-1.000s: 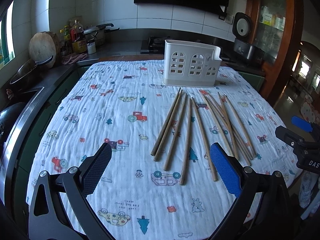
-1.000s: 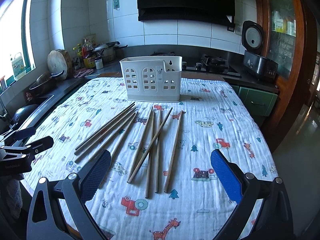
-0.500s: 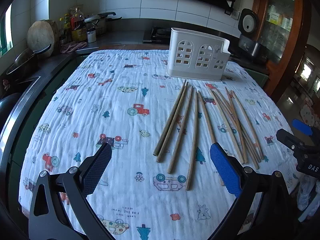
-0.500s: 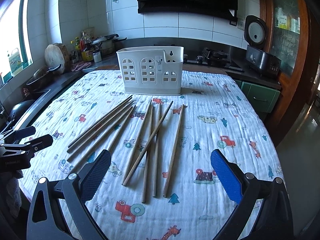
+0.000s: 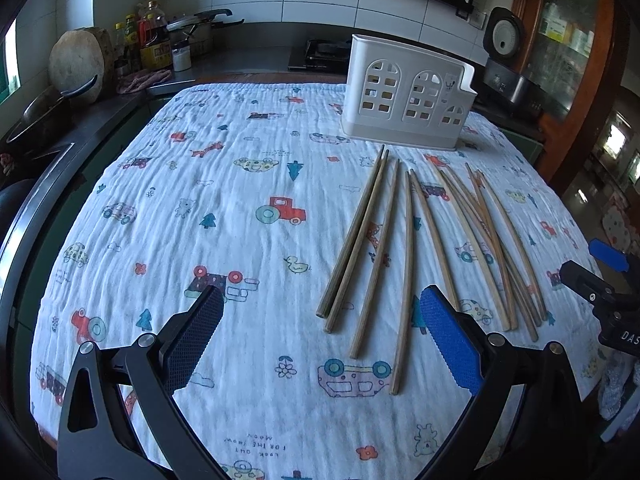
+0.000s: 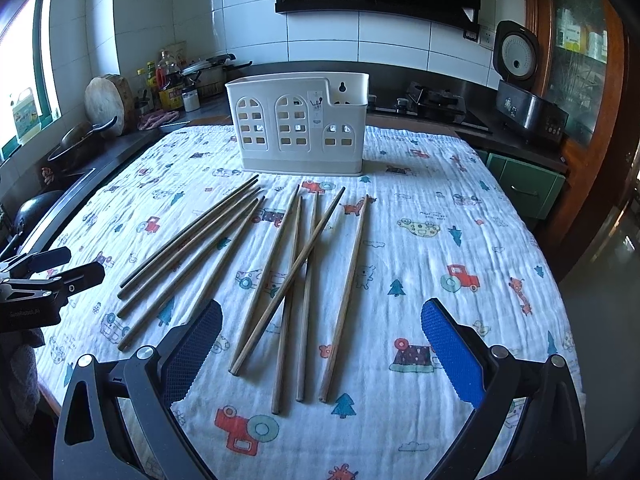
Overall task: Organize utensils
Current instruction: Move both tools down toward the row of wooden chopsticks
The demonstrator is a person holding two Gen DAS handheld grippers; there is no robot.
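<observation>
While both tools hung above the table with nothing between their pads, the left gripper (image 5: pixel 318 330) was spread wide, and the right gripper (image 6: pixel 322 332) gaped just as wide, holding nothing. Out ahead of them the chopsticks (image 6: pixel 296 272) lay loose on the cartoon-print cloth (image 6: pixel 440 240), a left fan of four near-parallel sticks and a right bunch where one stick crossed over its neighbours. Beyond their far tips, near but apart, stood the white caddy (image 6: pixel 298 128), upright and apparently with nothing in it.

The step looked like the approach to a first pick. Best bet, by the look of it: go for an outer, uncrossed stick, come down square across its length near the thick near end, and close only once the pads straddled it, since a thin round stick on soft cloth would likely roll or drag the fabric. The crossed one should wait.

Against half a second earlier, the caddy and sticks sat larger and lower in both views, so both grippers had pushed forward; the sticks themselves had not shifted.
</observation>
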